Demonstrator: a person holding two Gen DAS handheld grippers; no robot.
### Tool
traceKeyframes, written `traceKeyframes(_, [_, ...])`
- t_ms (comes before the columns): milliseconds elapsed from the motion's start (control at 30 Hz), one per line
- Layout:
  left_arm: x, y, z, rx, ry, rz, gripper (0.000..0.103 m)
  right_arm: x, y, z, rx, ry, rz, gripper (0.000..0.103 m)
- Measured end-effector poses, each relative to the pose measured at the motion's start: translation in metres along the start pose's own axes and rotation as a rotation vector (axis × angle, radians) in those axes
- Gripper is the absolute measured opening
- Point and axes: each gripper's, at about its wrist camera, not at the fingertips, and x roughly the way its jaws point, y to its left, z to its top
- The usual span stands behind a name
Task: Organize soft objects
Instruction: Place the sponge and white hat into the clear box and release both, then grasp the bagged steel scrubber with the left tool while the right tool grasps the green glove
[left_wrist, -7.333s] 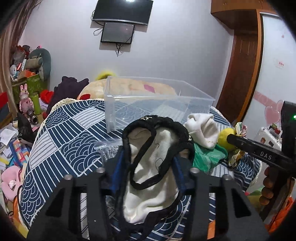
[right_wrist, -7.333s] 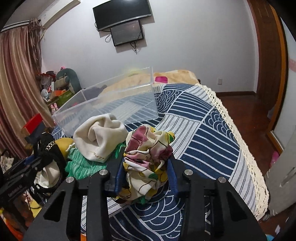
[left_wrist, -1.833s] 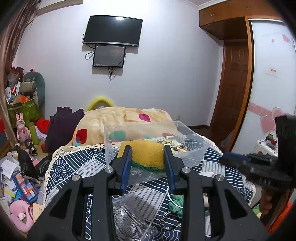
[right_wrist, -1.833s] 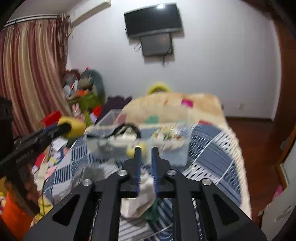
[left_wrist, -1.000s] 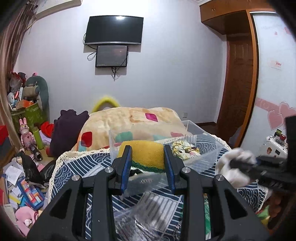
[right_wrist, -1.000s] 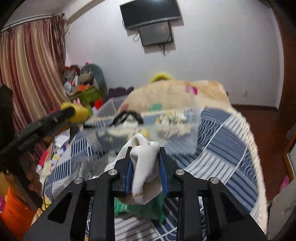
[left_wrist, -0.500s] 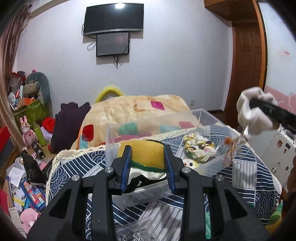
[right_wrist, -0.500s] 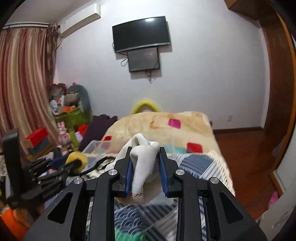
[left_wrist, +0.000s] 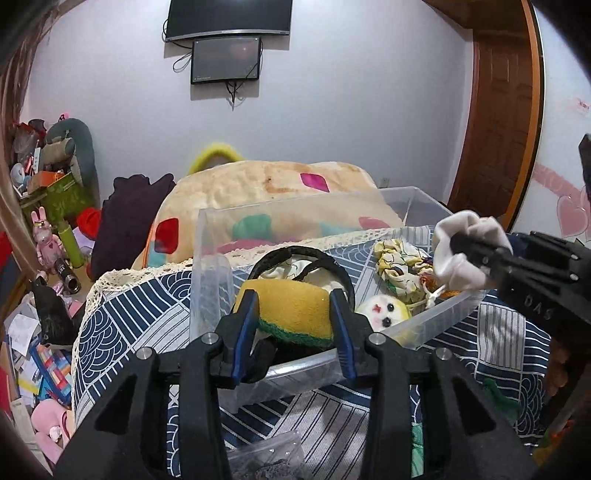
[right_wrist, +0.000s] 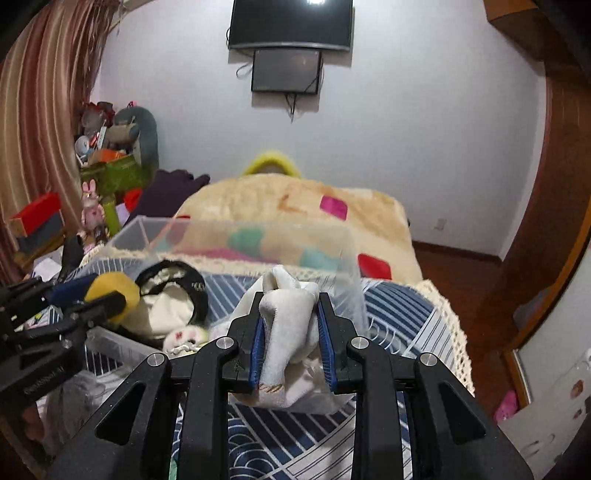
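Left gripper (left_wrist: 293, 317) clenching yellow sponge w/ green scrub layer (left_wrist: 291, 312), now hovering over near-left part of clear plastic storage bin (left_wrist: 436, 321) on the bed w/ navy-and-white patterned quilt (left_wrist: 122, 314). A sec ago holding same sponge further back, bin well ahead of fingers; now bin wall directly under fingers.

Right gripper (right_wrist: 290, 332) gripping bunched cream-white sock (right_wrist: 286, 317), now dropping to bin's right rim, vs. riding high half a sec ago.

Already lying in bin, ahead of left fingers: black-trimmed cream undergarment (left_wrist: 295, 264), floral fabric scrunchie (left_wrist: 397, 264), small yellow-and-white plush face (left_wrist: 384, 306).

Meaning for task: both soft items prob. about ready for release into bin. Green knit cloth (left_wrist: 495, 391) still lying on quilt, right of left fingers, outside bin — looks like next pick.
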Motion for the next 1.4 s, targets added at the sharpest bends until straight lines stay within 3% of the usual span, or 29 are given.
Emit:
traceKeyframes(167, [-0.004,0.007,0.0,-0.029,0.018,-0.033,0.054,-0.003,-0.005,0.0,0.013,0.039,0.021,0.028])
traceKeyframes(267, [-0.01,0.009,-0.001,-0.033,0.017,-0.037,0.065,-0.008,-0.007,-0.002,0.006,0.044,0.022,0.038])
traceKeyframes(367, [-0.018,0.01,-0.002,-0.039,0.018,-0.055,0.066,-0.015,-0.007,-0.003,0.0,0.038,0.03,0.054])
traceKeyframes(533, [-0.038,0.012,-0.002,-0.049,-0.005,-0.076,0.07,-0.033,-0.007,-0.005,-0.006,0.009,0.05,0.058])
traceKeyframes(633, [-0.055,0.013,-0.004,-0.044,-0.034,-0.069,0.076,-0.049,-0.004,-0.005,-0.005,-0.027,0.06,0.069])
traceKeyframes(767, [-0.076,0.011,-0.011,-0.028,-0.065,-0.058,0.091,-0.071,-0.001,-0.01,0.005,-0.081,0.094,0.081])
traceKeyframes(867, [-0.09,0.012,-0.021,-0.025,-0.08,-0.058,0.1,-0.081,0.002,-0.016,0.02,-0.095,0.117,0.082])
traceKeyframes(1033, [-0.095,0.018,-0.043,-0.06,-0.033,-0.07,0.102,-0.08,0.009,-0.034,0.056,-0.061,0.158,0.09])
traceKeyframes(1400, [-0.065,0.028,-0.096,-0.115,0.114,-0.057,0.102,-0.05,0.04,-0.082,0.034,0.106,0.221,0.09])
